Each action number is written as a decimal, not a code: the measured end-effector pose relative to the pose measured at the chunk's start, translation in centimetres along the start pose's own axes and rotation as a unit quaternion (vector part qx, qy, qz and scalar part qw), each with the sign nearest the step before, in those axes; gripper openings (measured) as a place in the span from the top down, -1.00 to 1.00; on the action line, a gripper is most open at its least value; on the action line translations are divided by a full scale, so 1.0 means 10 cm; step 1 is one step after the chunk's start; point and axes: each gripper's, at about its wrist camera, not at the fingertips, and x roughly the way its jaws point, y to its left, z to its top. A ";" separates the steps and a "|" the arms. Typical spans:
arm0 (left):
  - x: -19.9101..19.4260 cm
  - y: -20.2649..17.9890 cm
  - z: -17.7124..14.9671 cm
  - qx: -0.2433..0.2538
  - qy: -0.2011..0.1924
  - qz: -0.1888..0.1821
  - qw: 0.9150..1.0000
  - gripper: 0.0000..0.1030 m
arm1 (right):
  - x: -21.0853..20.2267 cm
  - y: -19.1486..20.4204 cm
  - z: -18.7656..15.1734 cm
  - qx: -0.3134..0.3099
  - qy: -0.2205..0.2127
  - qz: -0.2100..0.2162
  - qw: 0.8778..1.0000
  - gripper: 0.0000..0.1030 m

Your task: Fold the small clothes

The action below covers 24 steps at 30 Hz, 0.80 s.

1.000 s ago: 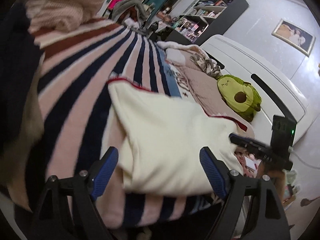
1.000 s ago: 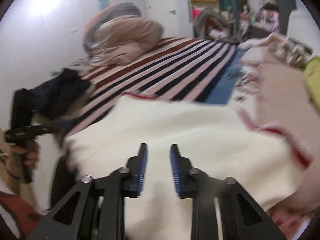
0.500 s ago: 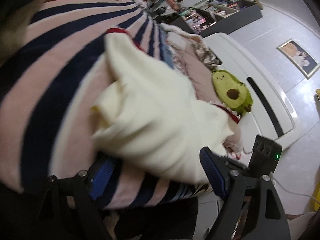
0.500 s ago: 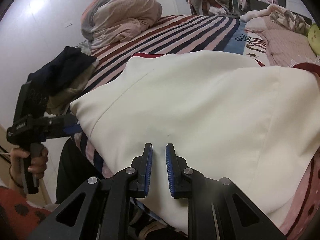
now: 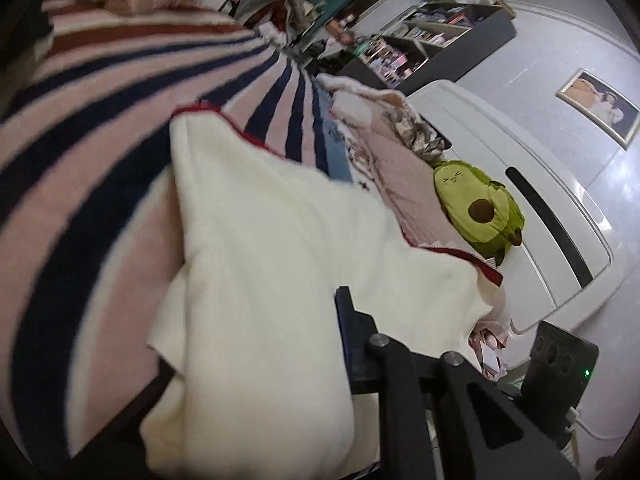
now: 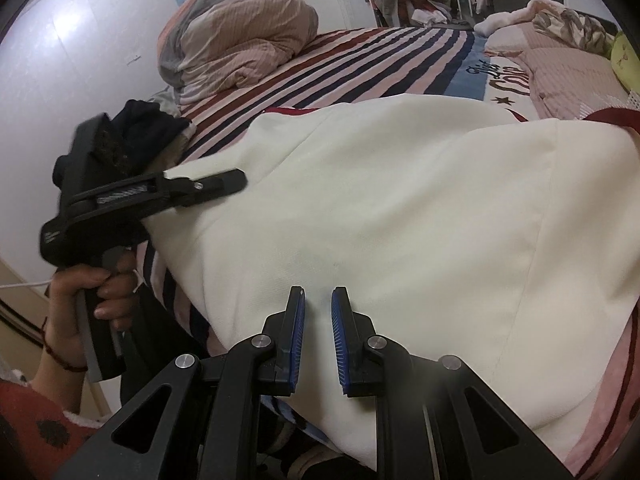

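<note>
Cream garment [image 6: 400,208] is spread on striped bed [image 6: 360,60]; soft, light, limp, best pinched at edges. Left gripper [image 6: 224,182] is closing on its corner; right gripper [image 6: 318,320] is nearly closed, empty.

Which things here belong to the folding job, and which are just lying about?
Job:
cream garment
left gripper, closing on the garment's edge
right gripper, nearly shut over the garment

Lying about:
avocado plush
bundled duvet
dark clothes
striped bedspread

Home bedroom, striped bed cover [image 5: 100,128], avocado plush [image 5: 476,210], cluttered shelves [image 5: 420,48]
</note>
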 end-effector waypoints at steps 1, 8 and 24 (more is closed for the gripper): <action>-0.06 -0.01 0.00 0.008 -0.008 0.004 1.000 0.76 | 0.01 0.02 0.00 0.000 0.001 0.002 1.000 0.82; -0.57 0.15 0.01 0.027 -0.051 0.055 0.997 0.77 | 0.23 0.38 0.04 -0.018 0.017 0.047 0.999 0.83; -0.51 -0.99 -0.06 0.255 -0.050 0.090 0.961 0.77 | 0.11 0.34 -0.15 0.001 0.011 0.083 0.996 0.81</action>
